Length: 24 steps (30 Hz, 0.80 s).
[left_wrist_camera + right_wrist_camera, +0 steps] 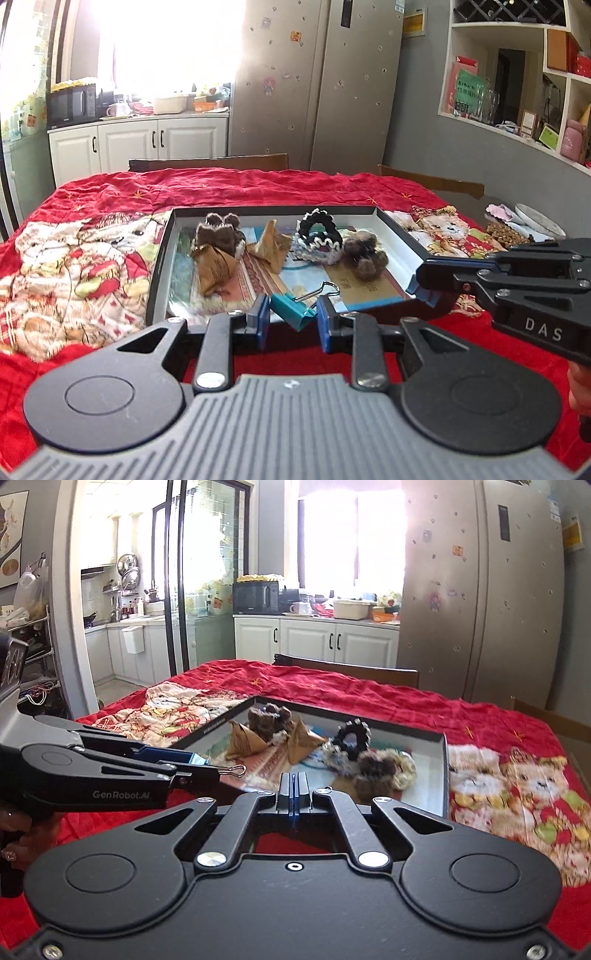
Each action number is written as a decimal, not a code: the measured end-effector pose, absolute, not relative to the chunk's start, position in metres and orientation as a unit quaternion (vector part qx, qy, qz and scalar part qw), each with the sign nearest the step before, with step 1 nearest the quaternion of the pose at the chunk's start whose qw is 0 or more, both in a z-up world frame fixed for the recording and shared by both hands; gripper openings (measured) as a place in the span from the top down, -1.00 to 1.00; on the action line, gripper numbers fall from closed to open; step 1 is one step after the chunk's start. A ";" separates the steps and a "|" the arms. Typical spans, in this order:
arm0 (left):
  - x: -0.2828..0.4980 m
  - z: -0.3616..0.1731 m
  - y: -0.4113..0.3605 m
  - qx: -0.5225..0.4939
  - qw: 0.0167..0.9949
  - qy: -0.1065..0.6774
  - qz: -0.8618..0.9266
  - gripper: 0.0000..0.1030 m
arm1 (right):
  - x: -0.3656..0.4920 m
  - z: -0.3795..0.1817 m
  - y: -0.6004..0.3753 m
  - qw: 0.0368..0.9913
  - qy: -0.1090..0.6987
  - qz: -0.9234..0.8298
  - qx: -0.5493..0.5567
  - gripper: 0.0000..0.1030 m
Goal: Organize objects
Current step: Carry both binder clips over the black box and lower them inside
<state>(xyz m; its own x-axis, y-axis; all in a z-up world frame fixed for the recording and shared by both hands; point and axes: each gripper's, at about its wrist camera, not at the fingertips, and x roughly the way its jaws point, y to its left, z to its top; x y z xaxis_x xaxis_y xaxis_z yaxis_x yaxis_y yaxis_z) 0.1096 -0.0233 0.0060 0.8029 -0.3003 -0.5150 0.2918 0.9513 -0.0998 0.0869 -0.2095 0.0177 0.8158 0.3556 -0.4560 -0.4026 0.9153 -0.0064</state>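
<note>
— Kitchen light floods a red-quilted tabletop (229, 192): teal binder clip (293, 308) grasped in the left tool (291, 321), just above the open box's (159, 266) near rim.

— Right tool (294, 792)?

— Clenched on nothing. Clip should clear the rim, then settle on bare floor beside the hair scrunchies (319, 236).

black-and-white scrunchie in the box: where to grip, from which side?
Pinch the scrunchie across its raised top arc, coming down from above. It stands up as a loop, open through the middle, while a fuzzy pompom and paper wedge crowd its sides.
</note>
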 end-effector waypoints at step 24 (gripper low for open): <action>0.198 -0.026 -0.031 0.005 0.949 0.295 -0.113 0.41 | 0.187 -0.012 -0.182 0.947 0.250 0.198 -0.048 0.97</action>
<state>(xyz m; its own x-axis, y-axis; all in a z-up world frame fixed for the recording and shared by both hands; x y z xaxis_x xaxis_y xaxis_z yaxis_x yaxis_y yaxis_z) 0.1976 -0.0308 -0.0256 0.8003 -0.2104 -0.5616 0.2168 0.9746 -0.0561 0.1872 -0.1818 -0.0118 0.7963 0.3517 -0.4921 -0.3997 0.9166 0.0082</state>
